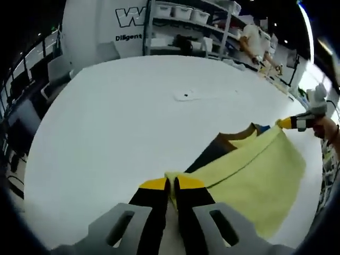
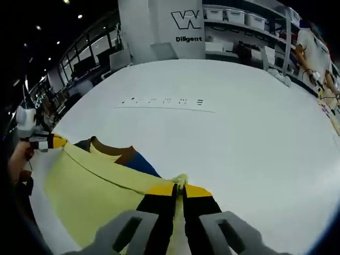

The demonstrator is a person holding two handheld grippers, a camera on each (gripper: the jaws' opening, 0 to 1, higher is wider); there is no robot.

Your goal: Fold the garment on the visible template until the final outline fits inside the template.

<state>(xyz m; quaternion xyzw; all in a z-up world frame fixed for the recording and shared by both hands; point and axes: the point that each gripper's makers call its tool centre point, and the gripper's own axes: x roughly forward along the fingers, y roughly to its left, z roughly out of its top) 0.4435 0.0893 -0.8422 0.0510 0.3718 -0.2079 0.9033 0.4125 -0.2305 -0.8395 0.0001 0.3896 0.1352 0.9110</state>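
My left tongs [image 1: 171, 186] are clamping one end of the folded edge of the yellow garment [image 1: 255, 170], jaws pressed together with cloth pinched between the yellow tips. My right tongs [image 2: 179, 190] are doing the same at the other end of that edge, jaws closed on the cloth.

In the left gripper view, the right tongs [image 1: 284, 123] are showing at the far right with a hand behind them. In the right gripper view, the left tongs [image 2: 57, 141] are showing at the far left, also with a hand behind.

The garment is stretching between the two tongs, its held edge taut and the rest hanging or draping toward me. A brown collar band [image 2: 109, 149] and a dark blue part [image 2: 141, 163] are showing beyond the yellow fold, lying on the white desk [image 2: 223, 122].

A row of small dark marks [image 2: 164, 101] above a thin line is running across the desk; I cannot read them. A small dark dot [image 1: 185, 95] is sitting on a pale patch of the desk.

Writing: the white pillar [image 2: 159, 32] behind the desk is carrying a "W" logo and the word "Diligent" below it. Shelves [image 1: 186, 21] with white bins are standing beside the pillar.
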